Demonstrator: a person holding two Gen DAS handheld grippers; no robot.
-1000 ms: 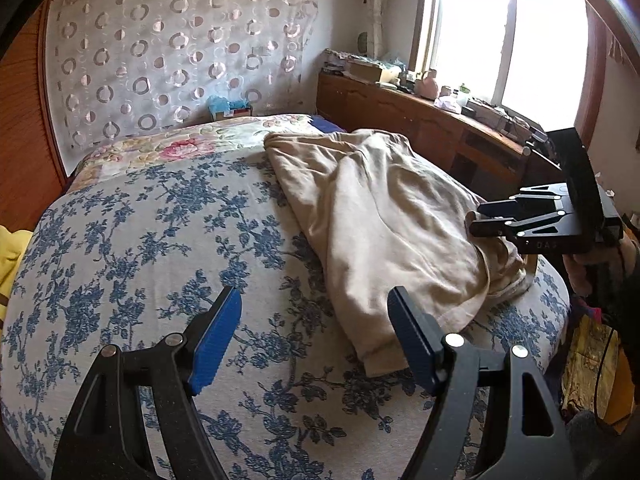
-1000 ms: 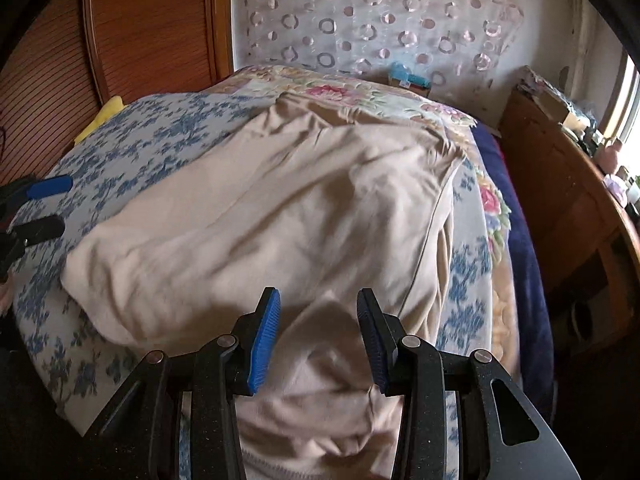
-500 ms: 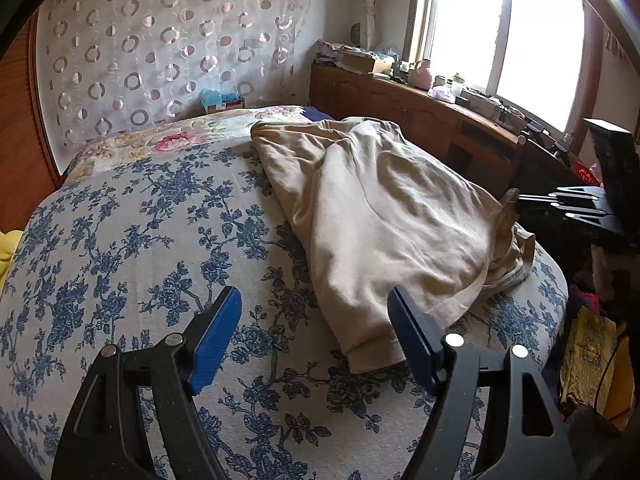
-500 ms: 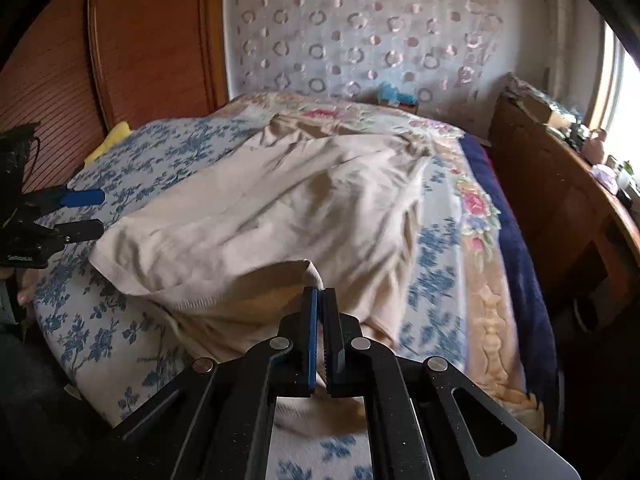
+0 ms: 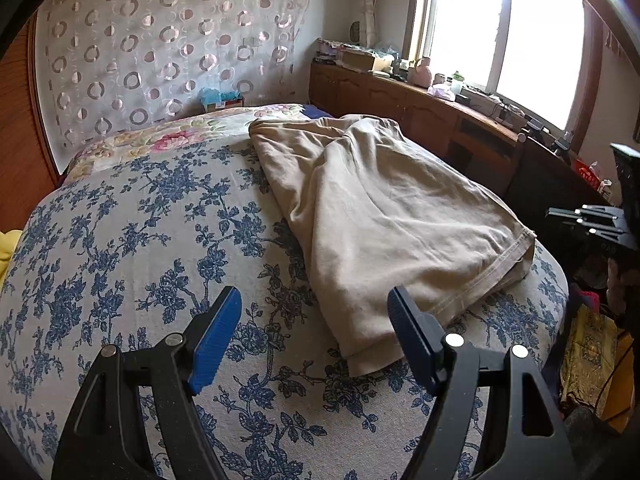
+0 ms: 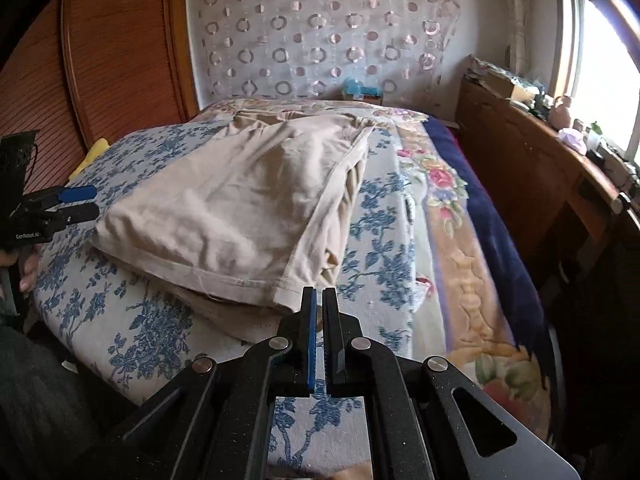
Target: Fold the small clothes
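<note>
Beige garment [image 5: 384,216] lying folded over on floral bedspread [image 5: 132,240], left gripper [image 5: 314,336] hovering wide apart, nothing between pads, right gripper [image 6: 319,300] pressed closed beside hem corner, gripping nothing visible.

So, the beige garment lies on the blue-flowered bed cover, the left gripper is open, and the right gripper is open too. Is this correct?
Not quite. The right gripper is shut, not open: the right wrist view shows its jaws together, with no cloth visible between them. The rest holds: the beige garment lies on the blue-flowered bed cover, and the left gripper is open.
</note>
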